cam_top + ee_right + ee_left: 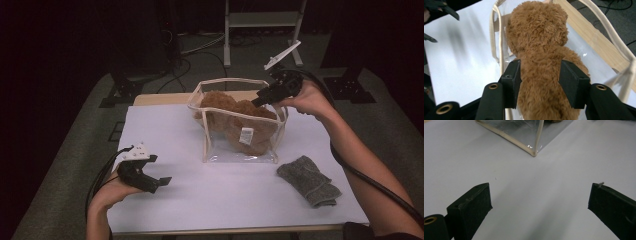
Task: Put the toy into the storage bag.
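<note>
High view: white table [165,125], grey carpet [65,150]; both tools spread, right tool [539,75] astride teddy [539,45].

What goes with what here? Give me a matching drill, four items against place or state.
Things:
1. plush bear
2. clear bag
3. grey cloth
4. left tongs

Place or state:
A. open, nothing between them
B. lying flat, right of the bag in the high view
C. inside the bag
D. standing upright, top open

Pairs: 1-C, 2-D, 3-B, 4-A
</note>
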Available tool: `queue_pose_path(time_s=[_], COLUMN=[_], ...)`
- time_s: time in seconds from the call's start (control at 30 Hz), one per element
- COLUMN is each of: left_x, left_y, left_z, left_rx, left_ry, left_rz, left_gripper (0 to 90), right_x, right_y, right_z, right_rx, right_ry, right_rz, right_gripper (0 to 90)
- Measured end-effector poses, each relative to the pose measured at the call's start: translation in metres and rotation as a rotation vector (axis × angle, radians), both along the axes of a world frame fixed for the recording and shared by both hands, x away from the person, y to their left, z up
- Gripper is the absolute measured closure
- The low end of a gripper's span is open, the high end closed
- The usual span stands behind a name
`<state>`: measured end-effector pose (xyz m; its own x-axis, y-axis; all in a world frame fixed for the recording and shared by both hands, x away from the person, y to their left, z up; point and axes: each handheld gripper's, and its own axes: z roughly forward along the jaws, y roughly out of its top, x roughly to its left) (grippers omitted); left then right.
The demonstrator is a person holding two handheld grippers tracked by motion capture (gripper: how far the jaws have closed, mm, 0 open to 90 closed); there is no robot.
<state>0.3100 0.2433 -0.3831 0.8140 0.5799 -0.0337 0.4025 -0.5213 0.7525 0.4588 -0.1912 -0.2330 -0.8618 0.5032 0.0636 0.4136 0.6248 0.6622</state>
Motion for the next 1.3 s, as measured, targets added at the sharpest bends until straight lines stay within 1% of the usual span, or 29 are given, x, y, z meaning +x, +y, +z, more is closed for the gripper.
queue_pose_path(time_s=[0.07,0.1,0.17,0.23,0.37,0.47,0.5,0.6,0.67,0.8,0.83,0.93,0.97,1.1,1.17,1.3], left_x=[0.001,0.001,0.001,0.000,0.000,0.000,0.000,0.000,0.000,0.000,0.000,0.000,0.000,0.000,-0.001,-0.001], left_y=[-0.001,-0.001,0.000,0.001,0.002,0.003,0.003,0.003,0.003,0.003,0.003,0.002,0.003,0.003,0.004,0.005], left_z=[-0.002,-0.002,-0.003,-0.004,-0.004,-0.005,-0.005,-0.005,-0.005,-0.005,-0.005,-0.004,-0.004,-0.004,-0.004,-0.003], left_rx=[0.002,0.002,0.010,0.002,-0.004,-0.002,-0.002,-0.002,-0.002,0.001,0.006,0.002,-0.001,0.003,0.002,-0.003], left_ry=[0.004,0.004,0.008,0.009,0.010,0.013,0.013,0.016,0.015,0.016,0.014,0.013,0.011,0.012,0.010,0.007], left_rz=[-0.001,-0.001,0.001,0.002,0.005,0.005,0.005,0.007,0.007,0.007,0.002,0.005,0.005,0.010,0.012,0.016], left_gripper=[3.8,3.7,3.7,3.7,3.7,3.7,3.7,3.7,3.7,3.7,3.8,3.7,3.7,3.7,3.7,3.7], right_x=[-0.004,-0.004,-0.008,-0.012,-0.020,-0.024,-0.024,-0.030,-0.031,-0.036,-0.038,-0.040,-0.044,-0.049,-0.050,-0.055], right_y=[-0.006,-0.006,-0.014,-0.021,-0.031,-0.039,-0.039,-0.050,-0.052,-0.066,-0.069,-0.074,-0.078,-0.085,-0.088,-0.095], right_z=[0.002,0.002,0.004,0.004,0.005,0.006,0.006,0.008,0.008,0.009,0.009,0.007,0.007,0.003,0.001,-0.003], right_rx=[0.018,0.018,0.036,0.057,0.073,0.084,0.084,0.098,0.102,0.133,0.135,0.138,0.136,0.138,0.132,0.136], right_ry=[0.001,0.001,-0.004,-0.008,-0.015,-0.022,-0.022,-0.028,-0.030,-0.025,-0.025,-0.025,-0.025,-0.017,-0.016,-0.015], right_rz=[-0.011,-0.011,-0.015,-0.030,-0.040,-0.047,-0.047,-0.063,-0.065,-0.094,-0.101,-0.108,-0.113,-0.124,-0.129,-0.138], right_gripper=[50.8,50.8,50.3,48.5,47.2,47.0,47.0,46.6,46.1,44.3,44.1,43.8,43.8,42.8,42.7,42.2])
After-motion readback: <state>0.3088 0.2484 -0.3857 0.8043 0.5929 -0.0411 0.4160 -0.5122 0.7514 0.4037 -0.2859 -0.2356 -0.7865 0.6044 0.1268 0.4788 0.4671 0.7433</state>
